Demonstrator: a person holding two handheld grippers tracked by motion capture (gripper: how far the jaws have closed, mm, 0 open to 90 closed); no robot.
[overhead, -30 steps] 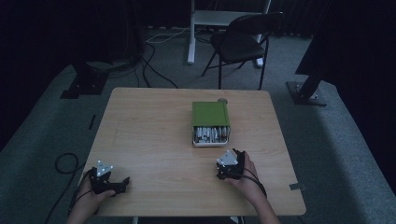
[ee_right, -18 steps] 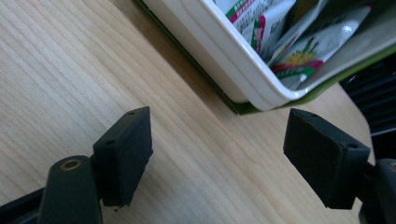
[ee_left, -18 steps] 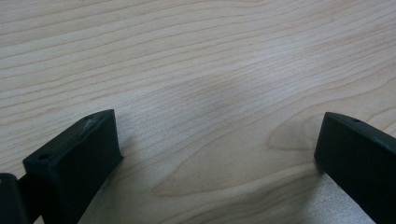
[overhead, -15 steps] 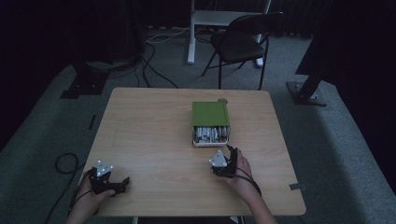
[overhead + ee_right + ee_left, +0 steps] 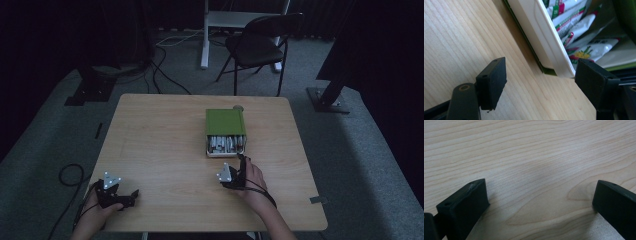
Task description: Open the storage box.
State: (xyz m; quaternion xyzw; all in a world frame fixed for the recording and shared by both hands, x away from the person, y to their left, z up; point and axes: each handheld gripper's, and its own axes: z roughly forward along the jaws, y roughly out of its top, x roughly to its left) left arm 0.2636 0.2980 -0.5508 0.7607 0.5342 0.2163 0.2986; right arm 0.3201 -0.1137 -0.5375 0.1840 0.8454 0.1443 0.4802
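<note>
Green box [image 5: 225, 122] sits right of table centre, toward the far edge, its white drawer tray [image 5: 226, 151] pulled out toward the person and packed with sachets [image 5: 584, 48] (green, red and white print, text too small to read). Right gripper [image 5: 239, 170] sits just short of the tray's front edge; jaws apart, just been closing, nothing clamped, and in the right gripper view the tray's near corner [image 5: 564, 72] lies ahead of the gap. Left gripper [image 5: 131, 196] rests near the table's [image 5: 150, 140] front-left edge, jaws wide apart over bare wood. Open tabletop left of the box. Chair [image 5: 260, 45] stands beyond the far edge.
</note>
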